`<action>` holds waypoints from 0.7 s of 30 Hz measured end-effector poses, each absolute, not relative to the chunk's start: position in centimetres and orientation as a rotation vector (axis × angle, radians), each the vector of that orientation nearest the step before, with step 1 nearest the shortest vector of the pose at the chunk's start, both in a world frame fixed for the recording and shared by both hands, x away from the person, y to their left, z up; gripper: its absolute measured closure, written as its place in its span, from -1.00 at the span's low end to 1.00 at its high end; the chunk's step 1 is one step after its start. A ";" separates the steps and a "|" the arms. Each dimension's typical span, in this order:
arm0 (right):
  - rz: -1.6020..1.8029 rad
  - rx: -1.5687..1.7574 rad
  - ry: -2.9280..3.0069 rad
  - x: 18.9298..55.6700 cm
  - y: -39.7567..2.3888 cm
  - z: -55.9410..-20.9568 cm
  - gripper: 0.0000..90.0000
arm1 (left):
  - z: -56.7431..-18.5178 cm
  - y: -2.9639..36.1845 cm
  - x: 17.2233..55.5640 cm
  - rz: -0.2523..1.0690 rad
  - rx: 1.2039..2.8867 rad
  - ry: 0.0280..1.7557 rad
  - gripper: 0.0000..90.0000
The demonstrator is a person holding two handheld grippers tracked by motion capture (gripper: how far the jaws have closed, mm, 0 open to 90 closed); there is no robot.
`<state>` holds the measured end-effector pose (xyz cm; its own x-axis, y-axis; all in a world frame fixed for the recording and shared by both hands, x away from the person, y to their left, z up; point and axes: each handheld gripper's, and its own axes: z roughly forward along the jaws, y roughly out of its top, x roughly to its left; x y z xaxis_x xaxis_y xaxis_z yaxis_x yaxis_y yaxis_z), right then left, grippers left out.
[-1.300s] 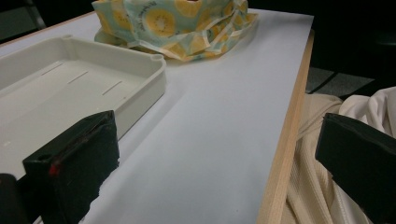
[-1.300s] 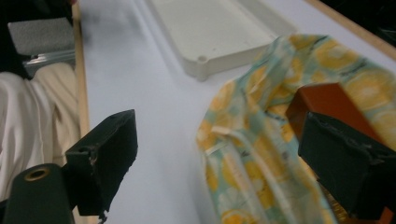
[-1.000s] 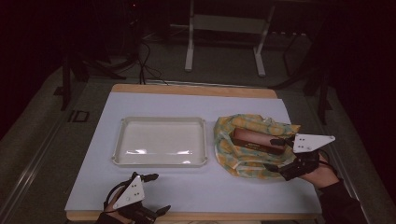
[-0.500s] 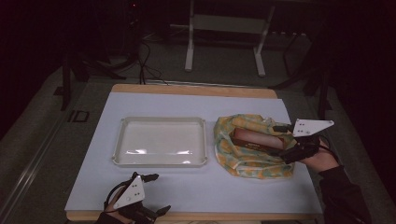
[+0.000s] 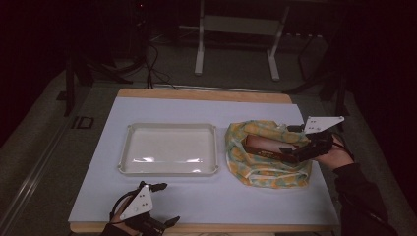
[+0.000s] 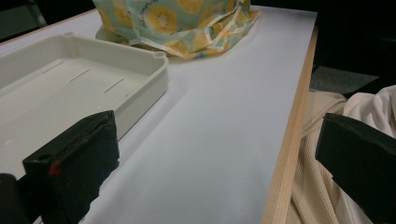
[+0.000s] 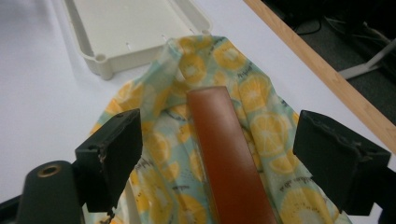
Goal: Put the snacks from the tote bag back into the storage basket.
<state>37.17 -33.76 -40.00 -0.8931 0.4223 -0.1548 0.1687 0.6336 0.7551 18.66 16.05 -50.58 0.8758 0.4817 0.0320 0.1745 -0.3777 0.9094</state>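
A long brown bar [image 5: 265,146] lies in a yellow lemon-print cloth [image 5: 268,169] on the right of the table. My right gripper [image 5: 287,143] hovers open at the bar's right end. In the right gripper view its jaws stand wide on either side of the brown bar [image 7: 224,154], apart from it, over the cloth [image 7: 266,130]. My left gripper [image 5: 168,202] rests open at the table's front left edge with nothing between its jaws. In the left gripper view the left gripper [image 6: 219,144] is open over bare white table.
An empty white tray [image 5: 125,147] sits left of the cloth; its corner [image 6: 156,70] is near the left jaw, and its edge [image 7: 100,58] lies beyond the cloth. The white table top [image 5: 196,108] ends in a wooden front edge [image 6: 285,154]. A cream sleeve [image 6: 327,135] lies beyond that edge.
My right gripper has moved away from the front edge and in over the cloth, up to the brown bar's end. The left gripper has stayed still.
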 end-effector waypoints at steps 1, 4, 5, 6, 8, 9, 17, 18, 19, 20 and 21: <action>1.114 0.484 2.545 37.3 -33.8 -40.1 -0.65 | -50.6 16.1 18.7 0.356 1.959 0.482 -1.00; 1.090 0.506 2.555 37.9 -33.9 -40.5 -0.62 | -50.6 16.1 18.7 0.359 1.959 0.483 -1.00; 1.083 0.511 2.557 38.1 -34.0 -40.7 -0.62 | -50.6 16.1 18.7 0.359 1.960 0.483 -1.00; 1.077 0.519 2.561 38.2 -34.0 -40.9 -0.62 | -50.6 16.1 18.7 0.359 1.960 0.483 -1.00; 1.067 0.527 2.569 38.5 -34.1 -41.2 -0.62 | -50.6 16.0 18.7 0.361 1.962 0.482 -1.00; 1.061 0.538 2.577 38.7 -34.2 -41.4 -0.62 | -50.6 16.0 18.7 0.361 1.962 0.482 -1.00; 0.993 0.598 2.616 40.0 -34.9 -43.3 -0.56 | -50.7 16.0 18.7 0.359 1.968 0.477 -1.00; 0.993 0.598 2.616 40.0 -34.9 -43.3 -0.56 | -50.7 16.0 18.7 0.359 1.968 0.477 -1.00; 0.966 0.611 2.636 40.2 -35.0 -44.1 -0.55 | -50.7 15.9 18.7 0.358 1.969 0.477 -1.00; 0.957 0.612 2.641 40.3 -35.1 -44.3 -0.54 | -50.7 15.9 18.7 0.358 1.969 0.476 -1.00; 0.949 0.619 2.652 40.5 -35.1 -44.6 -0.53 | -50.7 15.9 18.7 0.358 1.969 0.475 -1.00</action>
